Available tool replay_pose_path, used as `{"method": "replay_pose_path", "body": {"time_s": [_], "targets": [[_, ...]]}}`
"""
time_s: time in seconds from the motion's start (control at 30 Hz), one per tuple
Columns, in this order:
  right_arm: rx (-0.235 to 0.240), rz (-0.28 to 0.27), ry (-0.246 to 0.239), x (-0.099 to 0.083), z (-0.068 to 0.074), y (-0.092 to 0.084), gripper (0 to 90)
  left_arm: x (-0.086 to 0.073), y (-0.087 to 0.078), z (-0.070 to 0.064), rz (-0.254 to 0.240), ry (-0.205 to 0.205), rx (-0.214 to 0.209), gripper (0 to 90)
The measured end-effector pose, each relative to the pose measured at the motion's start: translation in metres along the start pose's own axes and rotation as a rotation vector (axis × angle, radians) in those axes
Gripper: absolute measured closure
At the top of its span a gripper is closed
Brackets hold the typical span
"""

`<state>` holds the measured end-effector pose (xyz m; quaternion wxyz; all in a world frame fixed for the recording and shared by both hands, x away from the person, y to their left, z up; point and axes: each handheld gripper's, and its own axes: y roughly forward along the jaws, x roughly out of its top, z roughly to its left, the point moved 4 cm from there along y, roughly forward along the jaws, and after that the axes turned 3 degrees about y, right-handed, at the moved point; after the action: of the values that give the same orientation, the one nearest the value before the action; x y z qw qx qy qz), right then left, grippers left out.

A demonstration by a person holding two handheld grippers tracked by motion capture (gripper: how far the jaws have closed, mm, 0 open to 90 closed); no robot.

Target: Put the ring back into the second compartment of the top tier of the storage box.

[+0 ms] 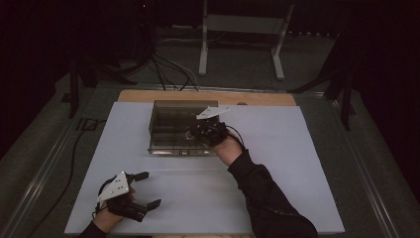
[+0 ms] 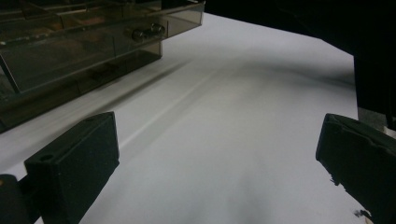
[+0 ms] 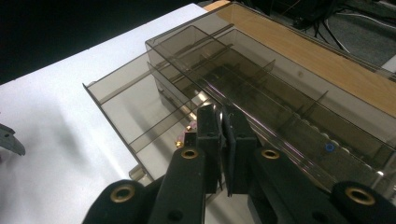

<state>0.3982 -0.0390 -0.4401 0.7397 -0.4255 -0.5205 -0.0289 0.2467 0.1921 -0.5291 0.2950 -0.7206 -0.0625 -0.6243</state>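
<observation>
Just beyond the right gripper [image 3: 223, 154], jaws pressed together, sits the organizer box [image 3: 261, 88].

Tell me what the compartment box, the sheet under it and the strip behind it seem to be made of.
Compartment box: probably smoke-tinted clear plastic, glossy; its dividers and the surface below show through the walls.
White sheet: matte, likely paper or thin board; it looks flat and even with no glare, so I can't tell which.
Strip behind: seems wood or wood-look laminate, tan with a faint grain.
</observation>
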Motion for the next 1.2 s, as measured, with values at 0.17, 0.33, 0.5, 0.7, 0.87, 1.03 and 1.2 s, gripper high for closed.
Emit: {"method": "replay_pose_path", "body": {"time_s": [0.17,0.33,0.5,0.7,0.87,1.03,1.2], "targets": [[0.001,0.001,-0.004,0.003,0.003,0.005,86.4,0.0,0.0,0.0,-0.004,-0.001,-0.001,0.6],[0.002,0.007,-0.001,0.005,0.005,0.011,86.3,0.001,-0.001,0.0,-0.007,-0.004,-0.003,0.6],[0.007,0.017,0.002,0.006,0.008,0.018,86.4,0.001,-0.001,0.0,-0.009,-0.005,-0.001,0.6],[0.003,0.01,0.008,0.007,0.01,0.025,86.0,0.001,-0.001,0.0,-0.009,-0.005,0.0,0.6],[-0.016,-0.012,0.003,0.008,0.009,0.028,77.6,0.001,-0.002,0.001,-0.012,-0.004,0.0,0.6],[-0.004,-0.013,0.006,0.006,0.007,0.027,55.9,0.0,-0.002,0.001,-0.008,-0.006,-0.001,0.6],[0.031,-0.016,-0.003,0.005,0.011,0.023,43.7,0.0,-0.001,0.001,-0.007,-0.01,0.001,0.6]]}}
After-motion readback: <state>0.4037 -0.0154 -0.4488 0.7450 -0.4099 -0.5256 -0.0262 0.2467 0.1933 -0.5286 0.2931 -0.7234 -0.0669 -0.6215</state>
